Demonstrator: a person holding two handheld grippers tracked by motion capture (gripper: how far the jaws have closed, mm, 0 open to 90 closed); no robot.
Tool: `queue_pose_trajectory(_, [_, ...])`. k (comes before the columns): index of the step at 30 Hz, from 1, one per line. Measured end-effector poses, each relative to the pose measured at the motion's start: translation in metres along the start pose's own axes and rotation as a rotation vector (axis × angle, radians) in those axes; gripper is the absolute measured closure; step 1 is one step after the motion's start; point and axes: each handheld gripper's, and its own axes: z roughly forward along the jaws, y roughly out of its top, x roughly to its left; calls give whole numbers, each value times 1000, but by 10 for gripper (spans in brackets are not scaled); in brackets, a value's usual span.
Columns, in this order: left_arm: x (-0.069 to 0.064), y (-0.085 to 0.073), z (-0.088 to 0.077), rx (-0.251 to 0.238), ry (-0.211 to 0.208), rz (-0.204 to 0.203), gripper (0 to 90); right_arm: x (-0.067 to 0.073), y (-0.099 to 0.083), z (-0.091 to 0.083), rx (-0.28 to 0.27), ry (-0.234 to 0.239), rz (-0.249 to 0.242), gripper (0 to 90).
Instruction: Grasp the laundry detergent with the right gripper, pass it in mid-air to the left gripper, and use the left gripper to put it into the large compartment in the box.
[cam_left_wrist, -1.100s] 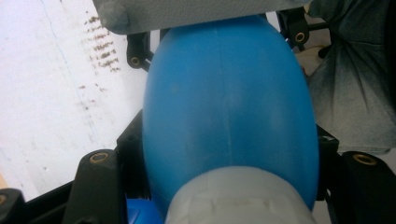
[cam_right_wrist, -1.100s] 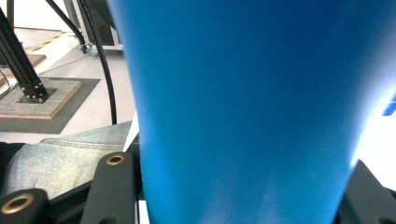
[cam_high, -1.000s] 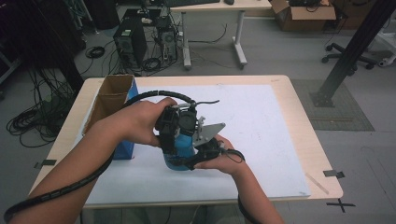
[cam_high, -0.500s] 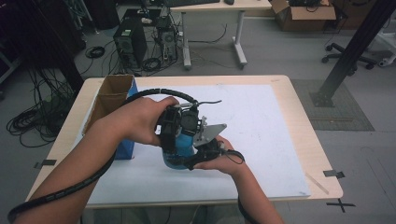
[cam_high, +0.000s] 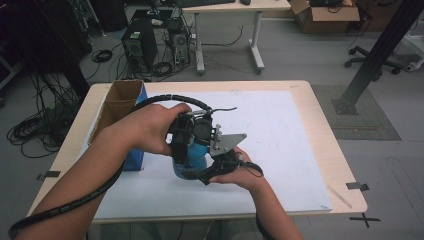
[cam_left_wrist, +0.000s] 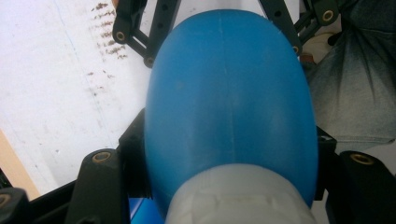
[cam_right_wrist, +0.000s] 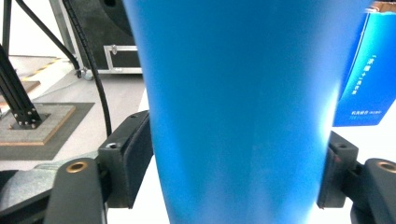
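A blue bottle (cam_high: 192, 159) is held upright just above the surface (cam_high: 300, 150), at about seven o'clock from its centre. The left gripper (cam_left_wrist: 224, 154) is pinched on the bottle's upper body below the pale cap (cam_left_wrist: 238, 198). The right gripper (cam_right_wrist: 233, 163) brackets the lower body; its jaws have just been opening, and whether the pads still press cannot be told. The step in hand appears to be a handover to the left gripper. Next, the right gripper would need withdrawing clear. A blue carton (cam_high: 122, 117) stands near at ten o'clock; open room lies toward three o'clock, the near edge is close.
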Motion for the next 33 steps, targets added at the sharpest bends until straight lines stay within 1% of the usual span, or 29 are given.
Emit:
queue_pose_trajectory(3, [1,2,-3,2,-2,1,386,-1,-2,-2,-4,-7,31,193])
queue_pose_trajectory(6, [1,4,-4,6,-2,4,386,-2,-3,-7,-6,-5,43,142])
queue_pose_trajectory(7, [2,5,-5,12,-2,9,386,-2,-3,-8,-4,-2,51,138])
queue_pose_trajectory(8, [1,5,-4,5,-1,-1,386,-1,-3,-9,0,-1,52,130])
queue_pose_trajectory(9, [2,5,-5,14,-5,-4,386,-2,-3,-10,3,-1,50,112])
queue_pose_trajectory(10, [3,6,-6,15,-5,-3,386,-2,-3,-12,6,-1,55,95])
queue_pose_trajectory(11, [3,6,-6,10,-5,-12,386,-2,-3,-13,8,-2,57,87])
queue_pose_trajectory(13, [5,6,-8,9,-6,-14,385,-2,-2,-15,9,-1,52,75])
queue_pose_trajectory(15, [6,6,-9,12,-13,-25,385,-2,0,-17,15,-1,49,51])
queue_pose_trajectory(17, [7,5,-10,12,-11,-26,385,-3,1,-19,20,-6,51,5])
queue_pose_trajectory(19, [7,5,-11,17,-15,-31,385,-3,3,-21,19,-1,51,0])
queue_pose_trajectory(20, [7,5,-11,12,-13,-34,385,-3,3,-22,18,-1,49,0])
queue_pose_trajectory(24, [8,4,-13,16,-18,-42,385,-4,4,-25,14,-8,50,0])
queue_pose_trajectory(27, [10,3,-13,8,-15,-46,384,-3,5,-28,16,-4,54,0])
queue_pose_trajectory(29, [11,2,-14,12,-18,-57,384,-3,6,-31,15,-8,52,0])
queue_pose_trajectory(30, [11,2,-14,14,-21,-69,383,-3,6,-32,17,-10,52,0])
queue_pose_trajectory(31, [13,2,-14,15,-20,-70,384,-3,7,-34,19,-8,53,0])
queue_pose_trajectory(33, [15,1,-14,24,-30,-109,383,-4,8,-38,30,-17,49,0])
